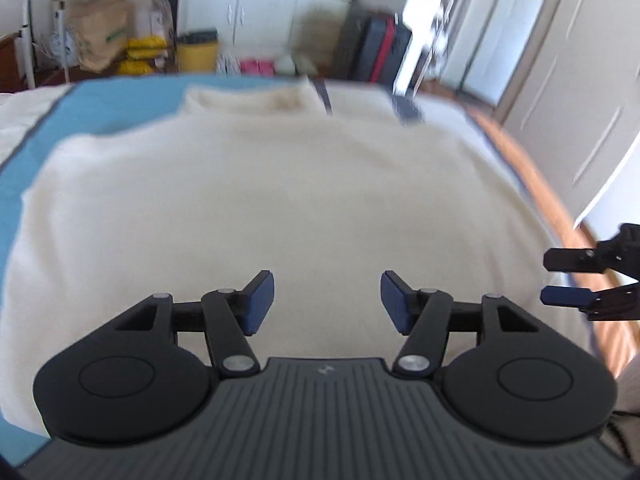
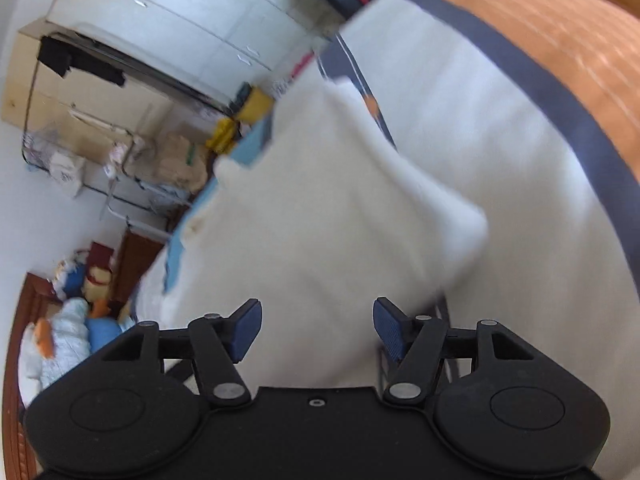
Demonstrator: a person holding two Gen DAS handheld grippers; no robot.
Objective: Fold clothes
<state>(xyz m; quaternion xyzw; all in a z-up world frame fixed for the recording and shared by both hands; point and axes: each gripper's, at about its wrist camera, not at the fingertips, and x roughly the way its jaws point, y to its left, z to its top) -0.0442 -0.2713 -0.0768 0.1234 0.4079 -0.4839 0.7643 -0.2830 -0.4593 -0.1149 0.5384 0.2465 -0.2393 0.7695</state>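
left wrist view: the left gripper hangs above a cream garment, its blue-padded fingers set well apart with nothing between them and no cloth touching the pads. the garment lies spread flat over most of the bed, its far edge folded into a thicker band near the bed's far side; a blue sheet shows along its left and far-left margins, and a white cover with a dark stripe lies beyond its far right corner. at the right edge of this view the right gripper appears side-on over the garment's right margin, its two fingers parted and empty, with orange wooden floor behind it. right wrist view: the right gripper has its jaws similarly wide and holds nothing; beneath and ahead of it a corner of the cream garment lies doubled over on the white cover, whose dark border runs beside the floor. a yellow bin and white cupboards stand beyond the bed; both views are motion-blurred.
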